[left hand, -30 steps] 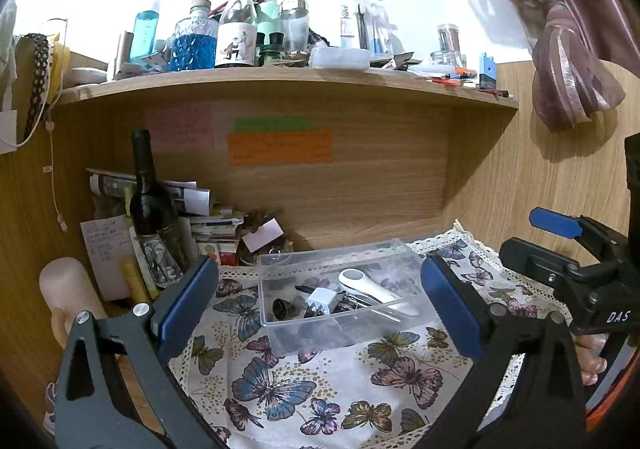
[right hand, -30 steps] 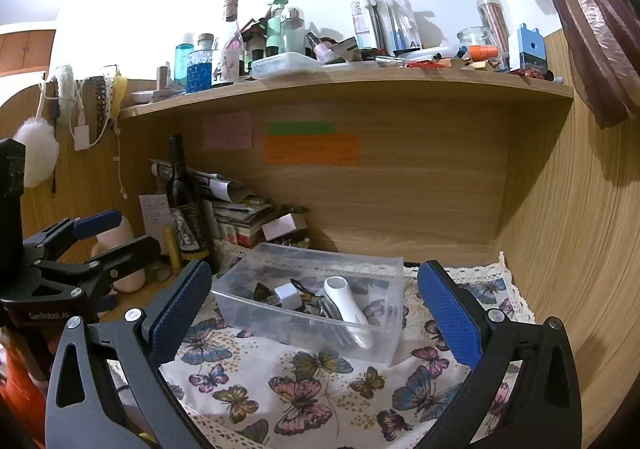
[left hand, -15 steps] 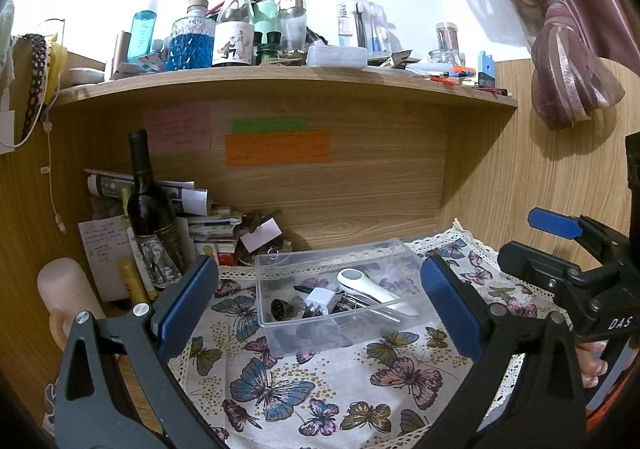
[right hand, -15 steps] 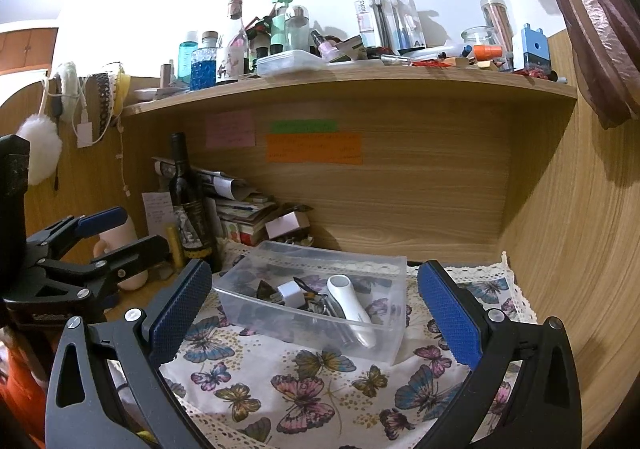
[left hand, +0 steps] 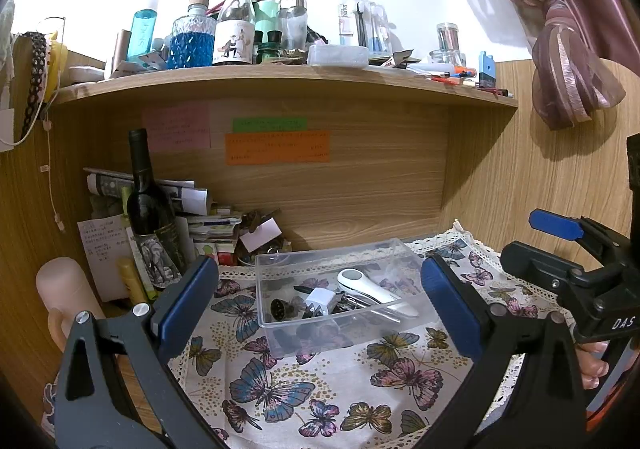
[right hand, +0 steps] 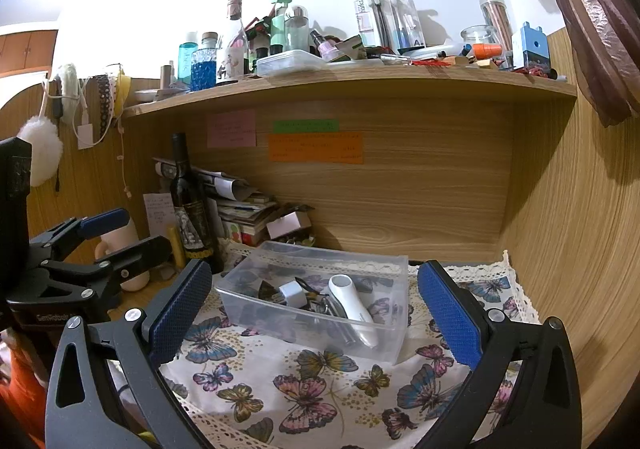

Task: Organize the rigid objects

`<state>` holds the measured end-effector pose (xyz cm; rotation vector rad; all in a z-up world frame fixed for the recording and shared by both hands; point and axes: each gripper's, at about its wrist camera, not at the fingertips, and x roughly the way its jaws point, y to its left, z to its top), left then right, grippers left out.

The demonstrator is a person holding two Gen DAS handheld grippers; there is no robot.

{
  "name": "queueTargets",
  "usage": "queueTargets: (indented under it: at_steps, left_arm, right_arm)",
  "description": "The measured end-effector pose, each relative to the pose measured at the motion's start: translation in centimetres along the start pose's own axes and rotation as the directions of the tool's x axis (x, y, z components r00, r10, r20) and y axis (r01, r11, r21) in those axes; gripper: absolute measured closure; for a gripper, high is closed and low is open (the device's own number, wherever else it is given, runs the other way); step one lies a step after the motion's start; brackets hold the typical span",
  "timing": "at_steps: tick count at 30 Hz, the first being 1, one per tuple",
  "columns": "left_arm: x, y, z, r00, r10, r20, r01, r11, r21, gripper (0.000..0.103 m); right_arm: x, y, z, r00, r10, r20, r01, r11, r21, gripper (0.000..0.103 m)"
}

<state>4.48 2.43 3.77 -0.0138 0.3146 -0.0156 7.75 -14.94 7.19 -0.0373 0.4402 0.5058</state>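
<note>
Butterfly cloth [left hand: 280, 389] under clear bin [left hand: 340, 301]; white thermometer [left hand: 372, 289], charger [left hand: 320, 301] inside bin. Left tool [left hand: 320, 309], right tool [right hand: 316, 313] gape wide, empty, before bin.

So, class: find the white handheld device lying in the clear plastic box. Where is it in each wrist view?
Left wrist view: the white handheld device lies right of centre, in the clear plastic box.
Right wrist view: the device lies just below centre, inside the box.
Shared landmark: the dark wine bottle left of the box.
</note>
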Motion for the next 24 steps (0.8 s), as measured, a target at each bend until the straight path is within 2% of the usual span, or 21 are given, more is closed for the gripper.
queueTargets:
  at_steps: [24]
  left_arm:
    - [0.95, -0.61, -0.54, 0.999, -0.015, -0.035, 0.014, 1.000, -0.019, 0.000]
  right_arm:
    - [0.70, -0.01, -0.40, 1.000, -0.005, -0.030, 0.005, 1.000, 0.013, 0.000]
